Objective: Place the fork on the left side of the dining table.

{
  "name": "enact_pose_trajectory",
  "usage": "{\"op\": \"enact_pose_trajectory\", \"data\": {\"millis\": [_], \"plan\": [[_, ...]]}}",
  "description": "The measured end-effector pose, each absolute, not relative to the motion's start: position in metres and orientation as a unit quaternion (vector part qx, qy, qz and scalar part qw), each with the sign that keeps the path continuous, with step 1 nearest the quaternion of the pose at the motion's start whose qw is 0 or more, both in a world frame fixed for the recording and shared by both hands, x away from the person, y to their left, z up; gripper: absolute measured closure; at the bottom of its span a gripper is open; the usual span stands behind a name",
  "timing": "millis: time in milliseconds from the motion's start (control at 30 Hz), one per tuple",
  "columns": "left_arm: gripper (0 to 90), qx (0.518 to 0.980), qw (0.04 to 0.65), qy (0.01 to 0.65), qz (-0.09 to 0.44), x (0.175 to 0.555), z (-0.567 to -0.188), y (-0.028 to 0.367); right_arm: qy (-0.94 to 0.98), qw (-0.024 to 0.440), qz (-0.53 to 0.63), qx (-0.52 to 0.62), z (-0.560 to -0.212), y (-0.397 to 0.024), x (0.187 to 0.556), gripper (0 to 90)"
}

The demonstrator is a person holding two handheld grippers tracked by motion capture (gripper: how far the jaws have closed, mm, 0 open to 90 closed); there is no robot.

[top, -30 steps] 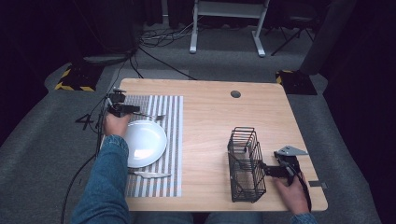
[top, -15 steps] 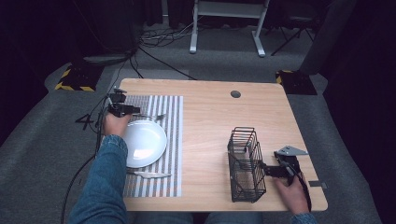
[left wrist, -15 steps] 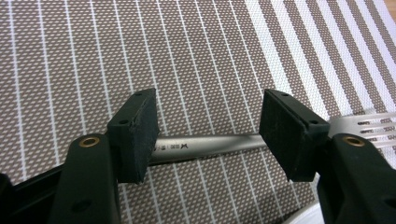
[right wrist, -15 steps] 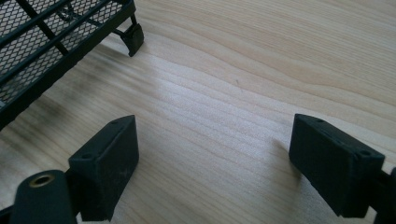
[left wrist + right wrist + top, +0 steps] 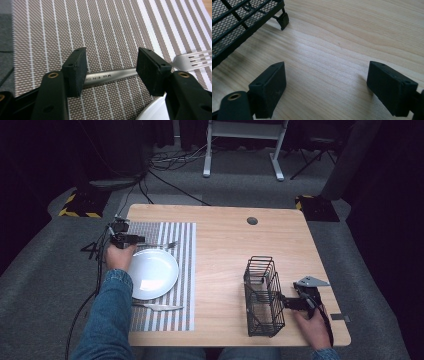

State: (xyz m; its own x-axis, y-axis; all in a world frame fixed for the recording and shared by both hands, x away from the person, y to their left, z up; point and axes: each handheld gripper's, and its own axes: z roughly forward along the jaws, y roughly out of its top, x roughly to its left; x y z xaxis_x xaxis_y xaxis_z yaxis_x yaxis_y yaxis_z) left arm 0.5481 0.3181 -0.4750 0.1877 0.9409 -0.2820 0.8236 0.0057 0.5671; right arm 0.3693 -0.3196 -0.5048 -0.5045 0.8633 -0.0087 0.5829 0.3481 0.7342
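Observation:
A steel fork [image 5: 112, 73] lies on the striped placemat [image 5: 100, 30], tines toward the right of the left gripper view; in the high view the fork [image 5: 159, 244] sits just beyond the white plate [image 5: 152, 273]. My left gripper [image 5: 111, 68] is open, its jaws straddling the fork's handle without closing on it. In the high view the left gripper [image 5: 134, 239] is at the mat's far left corner. A knife [image 5: 159, 307] lies on the mat near the plate's front. My right gripper [image 5: 325, 88] is open over bare wood, right beside the black wire basket [image 5: 262, 295].
The wooden table [image 5: 225, 245] has a round cable hole [image 5: 252, 220] at the back. The basket's corner foot [image 5: 283, 21] shows in the right gripper view. The plate's rim [image 5: 152, 112] lies close under the left gripper. Cables trail off the table's left side.

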Motion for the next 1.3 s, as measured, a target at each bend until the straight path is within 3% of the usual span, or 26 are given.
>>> {"op": "enact_pose_trajectory", "data": {"millis": [300,833,1300], "plan": [[41.2,0.701,0.35,0.61,0.115,0.534,-0.451,0.315,0.795,0.203,0.345,0.455,-0.505,-0.32,0.369,15.9],[39.0,0.719,0.393,0.552,0.154,0.471,-0.392,0.312,0.795,0.203,0.346,0.455,-0.505,-0.32,0.369,15.9],[37.8,0.767,0.438,0.436,0.176,0.393,-0.344,0.254,0.795,0.203,0.346,0.455,-0.505,-0.32,0.369,15.8]]}}
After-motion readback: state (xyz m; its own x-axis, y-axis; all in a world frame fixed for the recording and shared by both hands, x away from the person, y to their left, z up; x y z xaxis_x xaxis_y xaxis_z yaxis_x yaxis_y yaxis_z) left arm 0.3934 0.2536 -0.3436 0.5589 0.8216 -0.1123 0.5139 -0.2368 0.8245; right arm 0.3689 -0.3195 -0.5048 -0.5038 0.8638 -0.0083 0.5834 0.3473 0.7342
